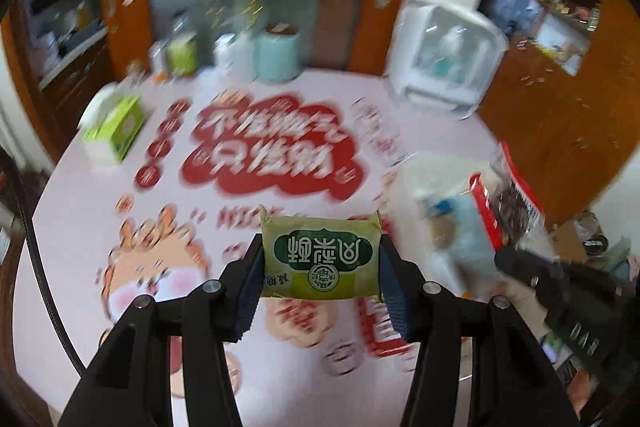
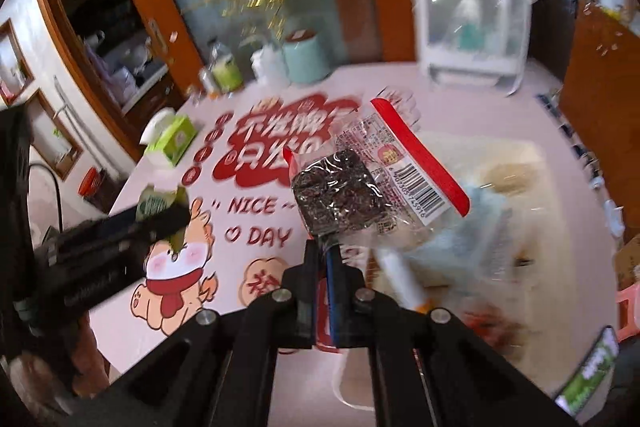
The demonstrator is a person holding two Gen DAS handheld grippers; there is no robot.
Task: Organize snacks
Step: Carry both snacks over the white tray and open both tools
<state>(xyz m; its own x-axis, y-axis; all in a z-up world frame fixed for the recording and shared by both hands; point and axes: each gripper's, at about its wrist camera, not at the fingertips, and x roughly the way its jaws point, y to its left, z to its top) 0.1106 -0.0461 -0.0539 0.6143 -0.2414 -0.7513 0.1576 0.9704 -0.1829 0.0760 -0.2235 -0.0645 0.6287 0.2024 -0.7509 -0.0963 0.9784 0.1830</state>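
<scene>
My left gripper (image 1: 320, 267) is shut on a green snack packet (image 1: 320, 255) and holds it above the printed tablecloth (image 1: 200, 195). My right gripper (image 2: 326, 251) is shut on the edge of a clear, red-trimmed packet with a dark snack block (image 2: 340, 193) and holds it up above the table. That packet also shows at the right of the left wrist view (image 1: 508, 195). The left gripper with the green packet (image 2: 160, 205) shows at the left of the right wrist view. A blurred pile of wrapped snacks (image 2: 472, 227) lies on the table under the right gripper.
A green tissue box (image 1: 116, 131) sits at the table's left. A white clear-walled container (image 1: 448, 55) stands at the back right. A mint canister (image 1: 278, 55) and small jars (image 1: 182, 55) stand at the back edge. Wooden doors are behind.
</scene>
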